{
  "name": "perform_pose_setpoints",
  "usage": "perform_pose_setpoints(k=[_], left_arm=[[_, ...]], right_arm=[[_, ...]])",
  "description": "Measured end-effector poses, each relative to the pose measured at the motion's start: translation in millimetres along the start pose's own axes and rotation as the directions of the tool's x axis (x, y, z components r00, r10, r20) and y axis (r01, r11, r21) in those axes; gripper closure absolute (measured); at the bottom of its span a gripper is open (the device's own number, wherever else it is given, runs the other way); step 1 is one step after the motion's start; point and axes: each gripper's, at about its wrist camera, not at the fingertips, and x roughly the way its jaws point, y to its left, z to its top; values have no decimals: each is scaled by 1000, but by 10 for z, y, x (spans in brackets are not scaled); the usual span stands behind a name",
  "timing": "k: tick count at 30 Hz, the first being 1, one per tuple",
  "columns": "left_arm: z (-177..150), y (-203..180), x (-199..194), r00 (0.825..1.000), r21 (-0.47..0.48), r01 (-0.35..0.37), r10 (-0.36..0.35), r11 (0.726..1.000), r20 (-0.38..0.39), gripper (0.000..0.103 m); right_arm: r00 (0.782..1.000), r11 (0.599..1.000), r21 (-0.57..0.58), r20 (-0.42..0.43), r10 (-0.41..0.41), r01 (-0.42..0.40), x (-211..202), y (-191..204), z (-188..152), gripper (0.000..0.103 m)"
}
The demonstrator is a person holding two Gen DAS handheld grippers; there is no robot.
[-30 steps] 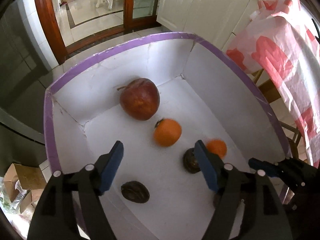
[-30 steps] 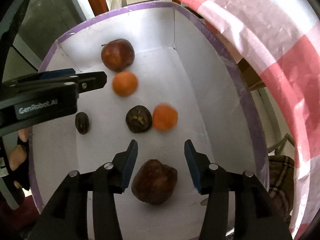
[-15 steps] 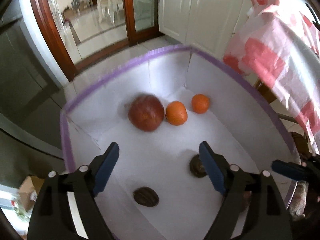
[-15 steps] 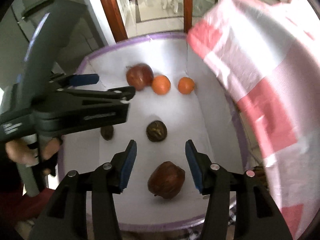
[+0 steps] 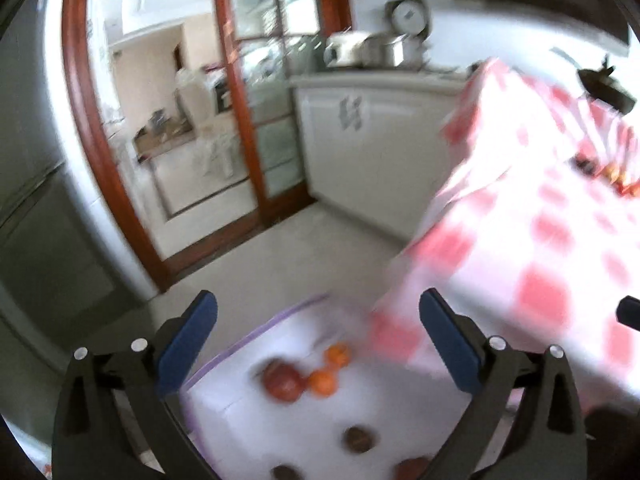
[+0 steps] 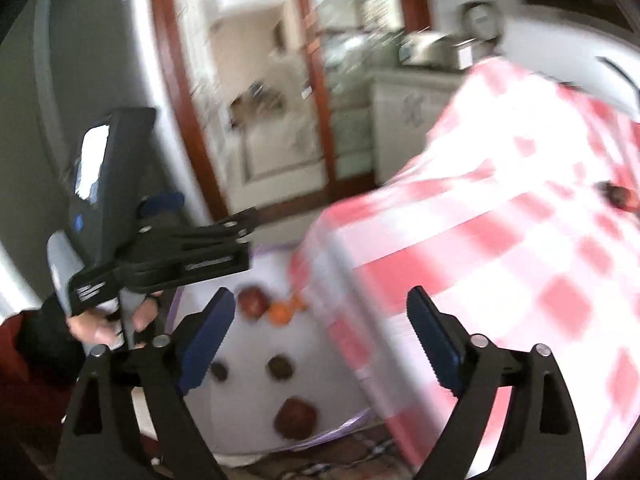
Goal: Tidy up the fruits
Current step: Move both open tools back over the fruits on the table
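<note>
Left gripper: jaws have just been opening, now wide — nothing between them.
Right gripper: likewise just opened wide, empty.
Fruit: all in the white box — apple and two oranges at its far end, three dark fruits nearer.
Handling: apple likely firm, fairly heavy, smooth; take it across the middle. Oranges softer — squeeze lightly.
Table: right of the box, more fruit on it.

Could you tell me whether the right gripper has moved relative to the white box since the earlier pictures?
Yes. The right gripper, jaws just opened and empty, has risen away from the white box, which now looks smaller and lower in its view.
</note>
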Motion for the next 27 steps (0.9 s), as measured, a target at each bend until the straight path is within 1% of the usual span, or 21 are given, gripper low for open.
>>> perform_pose_setpoints(k=[2,3,4,5,6,7,9,11,12,13,15,16,17,19,22,24,27], left_arm=[[213,-263,-55,996,3,84,-84,996,16,2],[323,-452,-70,991,8,137,-137,991,13,2],[392,-587,-70,985,11,172,-172,985,7,2],[486,-786,-55,975,11,223,-223,975,-4,2],[535,-936,-36,967,9,256,-256,967,-12,2],[621,-1160,4,954,4,300,-300,954,-25,2],[718,-1572,62,931,-2,362,-362,932,-50,2],[811,-2029,183,901,-4,427,-426,904,-83,2],[844,-2228,233,887,-4,453,-451,892,-96,2],[890,-2458,315,871,-7,481,-478,877,-110,2],[950,-2835,486,852,-20,510,-508,860,-127,2],[992,-3055,578,845,-37,519,-519,854,-132,2],[1030,-3246,653,841,-54,523,-525,851,-133,2],[1114,-3624,835,836,-84,527,-533,846,-130,2],[1177,-3994,959,836,-107,523,-534,845,-130,2],[1235,-4176,1049,836,-131,519,-533,845,-130,2],[1290,-4440,1192,825,-166,529,-550,832,-128,2]], right_arm=[[997,996,69,63,-53,49,-256,-281,63,16],[993,992,100,88,-81,72,-379,-419,84,16],[989,988,123,105,-107,94,-470,-536,86,16],[982,981,146,121,-143,125,-557,-664,78,16],[971,968,177,130,-202,178,-680,-853,73,16],[960,954,204,130,-247,218,-747,-997,59,16],[937,921,268,124,-326,284,-923,-1311,8,16],[909,865,360,93,-405,349,-1082,-1703,-105,16],[898,840,397,75,-433,371,-1113,-1881,-180,16],[882,801,443,47,-468,402,-1206,-2117,-247,16],[861,754,488,11,-508,439,-1310,-2362,-329,16],[847,721,518,-11,-531,459,-1377,-2540,-383,16],[839,698,542,-24,-544,468,-1442,-2677,-473,16],[824,650,585,-56,-564,485,-1502,-2968,-550,16],[807,599,623,-92,-583,504,-1563,-3278,-598,16],[799,583,626,-110,-592,518,-1539,-3387,-570,16],[794,576,621,-130,-594,532,-1491,-3647,-528,16]])
